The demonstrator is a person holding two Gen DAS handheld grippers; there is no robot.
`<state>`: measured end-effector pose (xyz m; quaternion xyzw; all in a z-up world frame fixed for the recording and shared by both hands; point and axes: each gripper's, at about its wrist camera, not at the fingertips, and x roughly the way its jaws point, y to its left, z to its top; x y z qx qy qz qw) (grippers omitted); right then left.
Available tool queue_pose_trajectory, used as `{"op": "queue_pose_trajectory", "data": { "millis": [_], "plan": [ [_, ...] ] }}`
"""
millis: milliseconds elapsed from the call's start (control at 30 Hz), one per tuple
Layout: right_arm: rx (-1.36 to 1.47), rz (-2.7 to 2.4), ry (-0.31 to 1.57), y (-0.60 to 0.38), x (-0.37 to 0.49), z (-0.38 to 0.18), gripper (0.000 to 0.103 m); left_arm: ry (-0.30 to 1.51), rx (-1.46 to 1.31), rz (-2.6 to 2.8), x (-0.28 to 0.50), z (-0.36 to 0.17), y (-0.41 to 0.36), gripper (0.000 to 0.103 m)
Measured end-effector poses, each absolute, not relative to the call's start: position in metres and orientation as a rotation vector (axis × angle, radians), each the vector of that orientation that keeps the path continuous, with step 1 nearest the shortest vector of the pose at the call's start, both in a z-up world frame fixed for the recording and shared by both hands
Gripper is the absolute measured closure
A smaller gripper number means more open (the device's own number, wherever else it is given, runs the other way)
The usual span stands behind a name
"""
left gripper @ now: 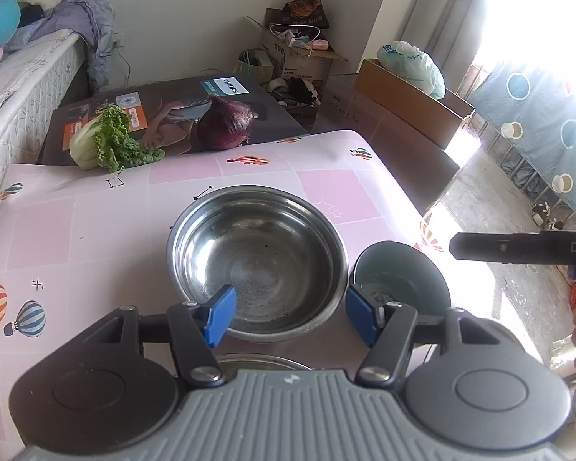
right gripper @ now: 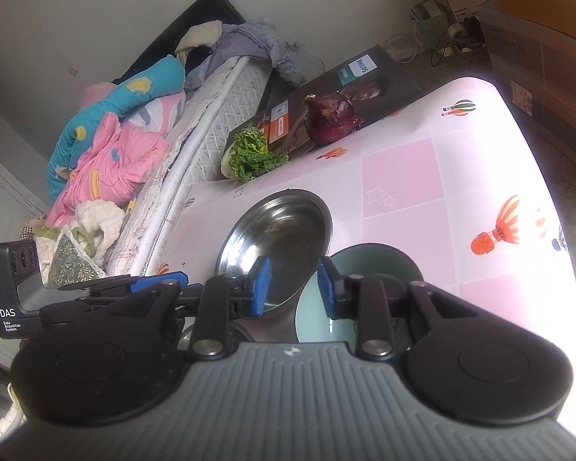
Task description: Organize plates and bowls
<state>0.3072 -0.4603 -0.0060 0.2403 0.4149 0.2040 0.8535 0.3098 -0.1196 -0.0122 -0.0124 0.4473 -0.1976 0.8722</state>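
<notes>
Left tool (left gripper: 290,313): blue pads apart, nothing between them, hanging over the near rim of the steel bowl (left gripper: 257,261). The bowl stands upright and empty on the pink table (left gripper: 57,230), directly ahead of this tool and slightly below it. A second steel rim (left gripper: 257,361) shows under the tool's body at the near edge; what it belongs to cannot be told.

Centre right, wrist view of the left hand: the green bowl (left gripper: 399,276) stands just beside the steel bowl on its right, the two rims close together; whether they touch is not clear. A pale dish appears to lie inside it.

Right tool (right gripper: 292,288): pads a little apart and empty, poised over the gap between the two bowls. From this tool the steel bowl (right gripper: 276,238) lies ahead and to the left, the green bowl (right gripper: 368,265) ahead and to the right, partly under the right-hand finger.

Governing relation: both bowls are round, so no long axis constrains the approach. The left tool is the nearer to the steel bowl and the right tool to the green one. Nesting the green bowl into the steel one would probably call for a short leftward carry.

Far edge, left to right: a leafy cabbage (left gripper: 107,142) and a red onion (left gripper: 226,123), well apart from the bowls.
</notes>
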Motion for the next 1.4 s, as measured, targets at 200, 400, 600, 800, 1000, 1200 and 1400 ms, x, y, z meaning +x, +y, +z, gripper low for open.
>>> {"op": "queue_pose_trajectory", "data": {
  "millis": [200,400,600,800,1000,1200,1400],
  "plan": [
    [0.484,0.388,0.875,-0.475,0.291,-0.005,0.074,0.984,-0.018,-0.468,0.306,-0.021,-0.136,0.039],
    [0.484,0.311,0.910,-0.494,0.293,-0.021,0.074,1.022,-0.004,-0.481,0.308,-0.026,-0.151,0.041],
    [0.463,0.276,0.965,-0.499,0.306,-0.047,0.074,1.060,0.033,-0.473,0.314,-0.032,-0.177,0.057],
    [0.406,0.279,1.002,-0.488,0.316,-0.063,0.075,1.121,0.017,-0.452,0.322,-0.045,-0.192,0.086],
    [0.399,0.282,1.016,-0.483,0.324,-0.072,0.081,1.131,0.034,-0.435,0.325,-0.051,-0.202,0.086],
    [0.416,0.283,1.034,-0.485,0.333,-0.079,0.084,1.143,0.058,-0.407,0.335,-0.057,-0.210,0.086],
    [0.440,0.290,1.059,-0.487,0.339,-0.091,0.091,1.154,0.046,-0.396,0.341,-0.063,-0.211,0.086]
  ]
}}
